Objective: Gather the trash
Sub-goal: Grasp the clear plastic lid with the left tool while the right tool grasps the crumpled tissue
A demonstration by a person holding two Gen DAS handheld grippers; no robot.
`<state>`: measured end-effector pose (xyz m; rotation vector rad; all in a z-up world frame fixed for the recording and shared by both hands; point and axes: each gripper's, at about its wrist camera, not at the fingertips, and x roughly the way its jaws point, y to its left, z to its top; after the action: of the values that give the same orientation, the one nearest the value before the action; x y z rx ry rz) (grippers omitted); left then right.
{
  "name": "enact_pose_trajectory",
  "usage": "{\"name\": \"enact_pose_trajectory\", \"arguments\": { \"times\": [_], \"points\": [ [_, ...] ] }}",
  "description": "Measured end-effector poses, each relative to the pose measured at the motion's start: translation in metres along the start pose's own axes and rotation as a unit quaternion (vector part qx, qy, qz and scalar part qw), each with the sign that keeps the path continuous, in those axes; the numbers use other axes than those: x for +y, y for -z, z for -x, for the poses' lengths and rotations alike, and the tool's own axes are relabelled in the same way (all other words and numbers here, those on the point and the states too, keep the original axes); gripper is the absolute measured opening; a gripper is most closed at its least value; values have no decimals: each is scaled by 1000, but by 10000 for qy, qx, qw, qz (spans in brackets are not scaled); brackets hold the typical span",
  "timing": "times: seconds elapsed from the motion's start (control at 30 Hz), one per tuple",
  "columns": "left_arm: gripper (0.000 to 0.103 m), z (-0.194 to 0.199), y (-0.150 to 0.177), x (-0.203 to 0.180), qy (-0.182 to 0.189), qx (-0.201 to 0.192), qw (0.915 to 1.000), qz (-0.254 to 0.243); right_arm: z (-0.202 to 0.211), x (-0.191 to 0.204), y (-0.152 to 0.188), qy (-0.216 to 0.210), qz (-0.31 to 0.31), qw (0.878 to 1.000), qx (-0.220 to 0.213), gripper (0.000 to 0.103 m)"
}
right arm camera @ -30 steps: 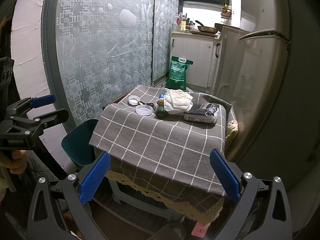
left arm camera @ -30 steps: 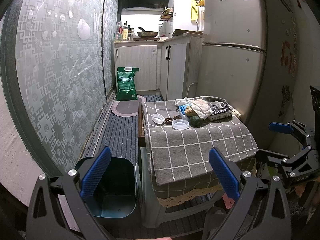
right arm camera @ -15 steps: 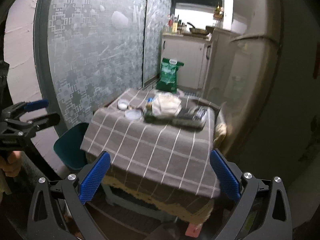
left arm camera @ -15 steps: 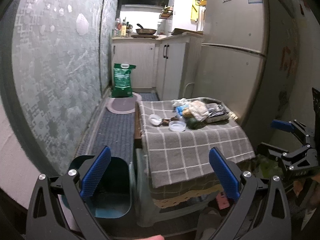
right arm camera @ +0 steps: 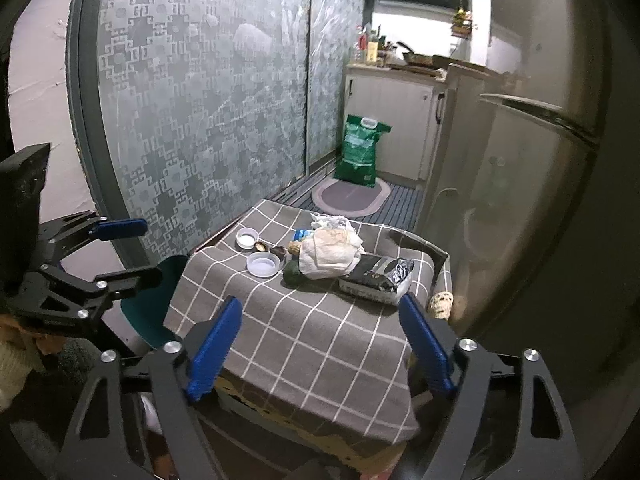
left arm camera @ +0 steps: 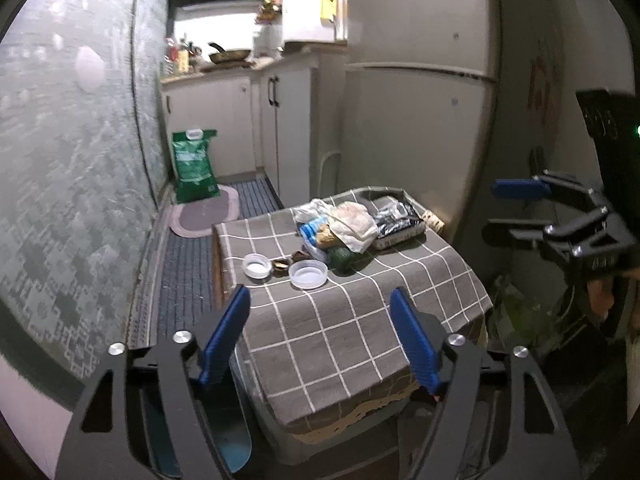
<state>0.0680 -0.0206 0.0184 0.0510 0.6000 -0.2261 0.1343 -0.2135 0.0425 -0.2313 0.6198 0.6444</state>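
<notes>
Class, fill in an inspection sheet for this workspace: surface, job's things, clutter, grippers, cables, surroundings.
Surface: low table under a grey checked cloth.
Job's things: crumpled white bag, black packet, two white lids, teal bin beside the table.
Clutter: green sack on the floor.
Grippers: left gripper and right gripper closing, nothing between the fingers.
Cables: nothing seen.
Surroundings: fridge, patterned sliding door, kitchen counter.

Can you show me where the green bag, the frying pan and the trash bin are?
green bag (right arm camera: pixel 357 151), right wrist view, front panel.
frying pan (left arm camera: pixel 229 55), left wrist view, pan bowl.
trash bin (right arm camera: pixel 154 308), right wrist view, teal side wall.
</notes>
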Motion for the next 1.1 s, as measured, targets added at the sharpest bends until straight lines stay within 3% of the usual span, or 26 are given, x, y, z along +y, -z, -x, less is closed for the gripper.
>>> {"name": "enact_pose_trajectory", "arguments": {
  "times": [0.3, 0.4, 0.53, 0.93, 1.1],
  "points": [
    [62, -63, -7, 14, 186, 835, 9963, 61, -35, -21, -16, -487, -42, 9981, 374, 58],
    [55, -81, -7, 19, 197, 1089, 9938, 142, -47, -23, -21, -522, 64, 9973, 504, 57],
    [55, -97, -8, 23, 313, 1299, 9905, 312, -64, -27, -30, -605, 145, 9960, 643, 56],
    [57, -133, -16, 22, 249, 1572, 9856, 568, -104, -29, -47, -694, 266, 9930, 917, 51],
    [57, -138, -17, 19, 41, 1506, 9874, 478, -121, -28, -43, -629, 269, 9919, 1071, 43]
  ]
}}
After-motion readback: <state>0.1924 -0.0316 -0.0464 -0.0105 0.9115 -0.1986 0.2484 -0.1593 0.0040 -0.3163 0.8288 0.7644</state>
